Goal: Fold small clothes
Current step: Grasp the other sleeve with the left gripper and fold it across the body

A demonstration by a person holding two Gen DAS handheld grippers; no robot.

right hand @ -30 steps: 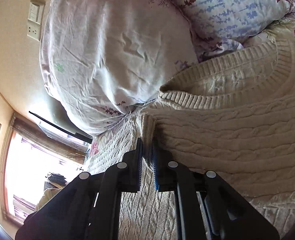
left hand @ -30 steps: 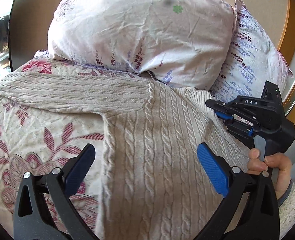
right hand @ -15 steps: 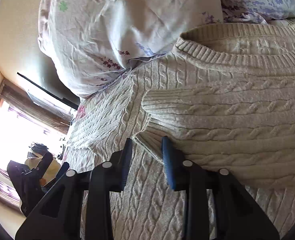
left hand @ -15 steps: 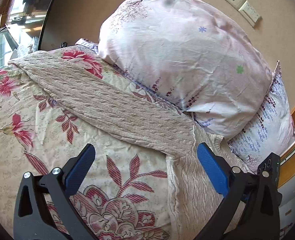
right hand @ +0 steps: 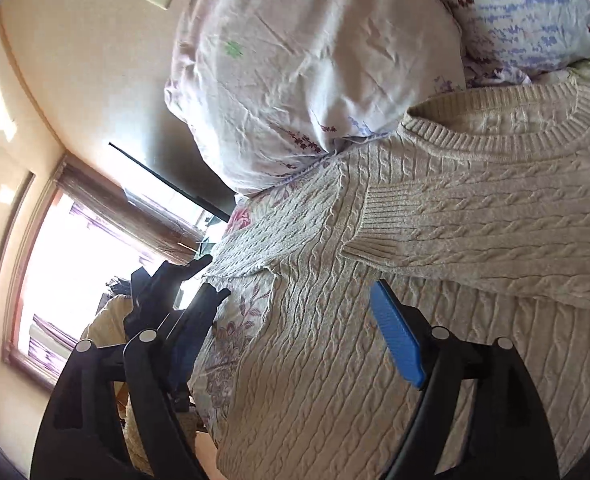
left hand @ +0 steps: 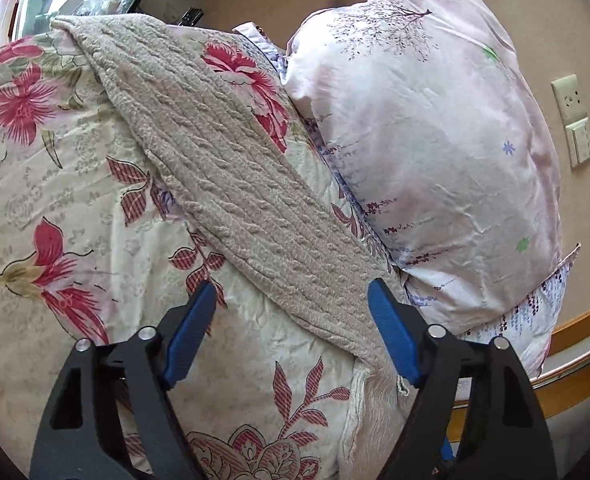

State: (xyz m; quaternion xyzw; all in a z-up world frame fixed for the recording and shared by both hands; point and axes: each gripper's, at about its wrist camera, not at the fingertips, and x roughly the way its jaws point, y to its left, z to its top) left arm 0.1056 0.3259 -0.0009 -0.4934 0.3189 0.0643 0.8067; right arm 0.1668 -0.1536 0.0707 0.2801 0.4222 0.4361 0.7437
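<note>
A cream cable-knit sweater (right hand: pixel 375 340) lies flat on the floral bedspread (left hand: pixel 55 200). One sleeve (right hand: pixel 495 240) is folded across its chest, cuff free, below the ribbed neck (right hand: pixel 515 136). The other sleeve (left hand: pixel 223 184) stretches out straight over the bedspread. My left gripper (left hand: pixel 291 336) is open and empty, just above that sleeve near the shoulder. My right gripper (right hand: pixel 295 340) is open and empty over the sweater body, below the folded cuff. The left gripper also shows in the right wrist view (right hand: pixel 191 280).
A pink floral pillow (left hand: pixel 435 140) and a lavender-print pillow (right hand: pixel 535 12) lean against the wall at the bed's head. Wall sockets (left hand: pixel 575 120) are on the wall. A wooden bed rim (left hand: pixel 575 328) runs at the right. A bright window (right hand: pixel 75 260) is beyond the bed.
My right gripper has opened and let go of the folded sleeve's cuff, then backed away. My left gripper has swung left from the sweater body toward the outstretched sleeve.
</note>
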